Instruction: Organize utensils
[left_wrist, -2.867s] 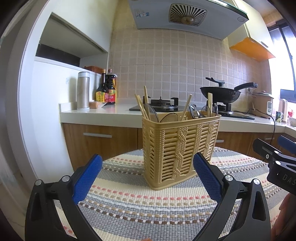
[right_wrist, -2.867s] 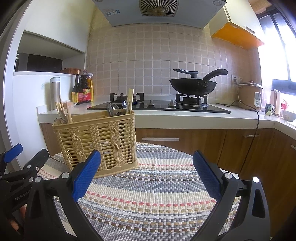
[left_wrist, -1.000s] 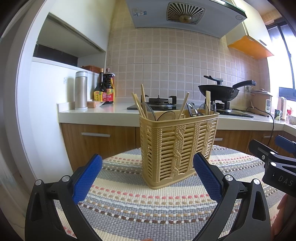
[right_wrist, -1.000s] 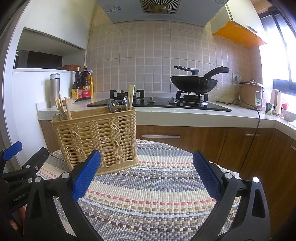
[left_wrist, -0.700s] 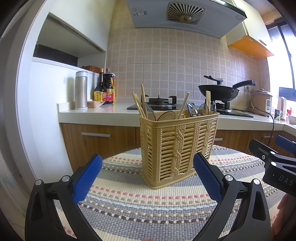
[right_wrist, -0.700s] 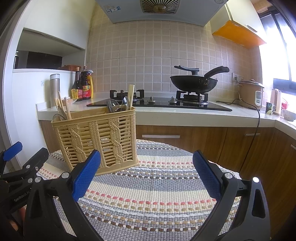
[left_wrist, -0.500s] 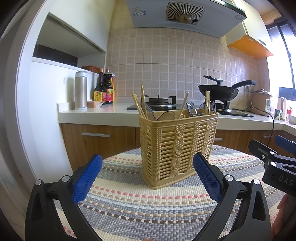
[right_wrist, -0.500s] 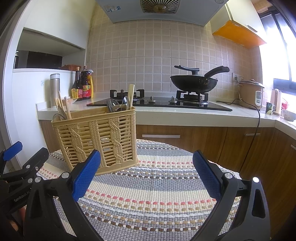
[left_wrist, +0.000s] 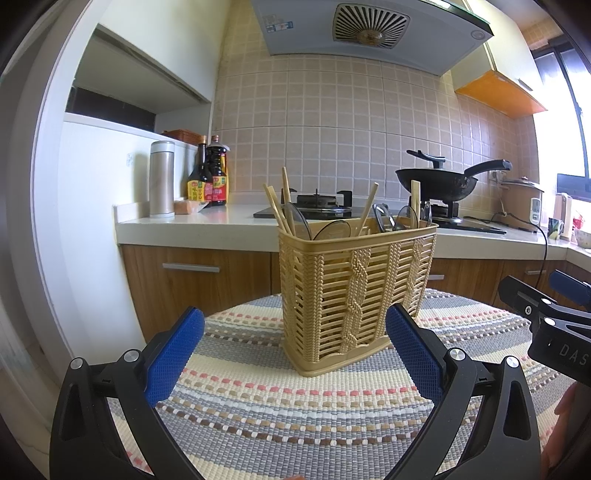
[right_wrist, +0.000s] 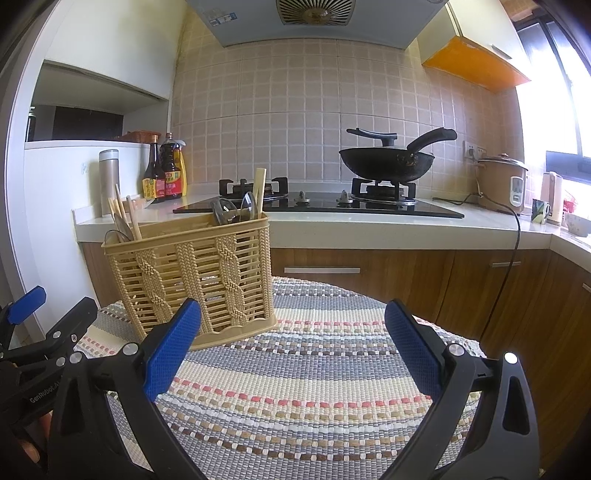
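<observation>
nothing changed over the last second: same framing in both views, basket in the same spot. only a slight drift closer compared with nearly three seconds back. probably the end of the job, or a pause, since no loose utensils lie on the mat.

left gripper (left_wrist: 293, 350) spread wide, holding nothing. right gripper (right_wrist: 291, 350) likewise wide apart and empty, well clear of the basket.

woven tan utensil basket (left_wrist: 354, 291) upright on the striped mat (left_wrist: 266, 406), just ahead of the left gripper. chopsticks (left_wrist: 282, 208) bunched at one end, dark spoons (left_wrist: 400, 218) at the other, handles down.
</observation>
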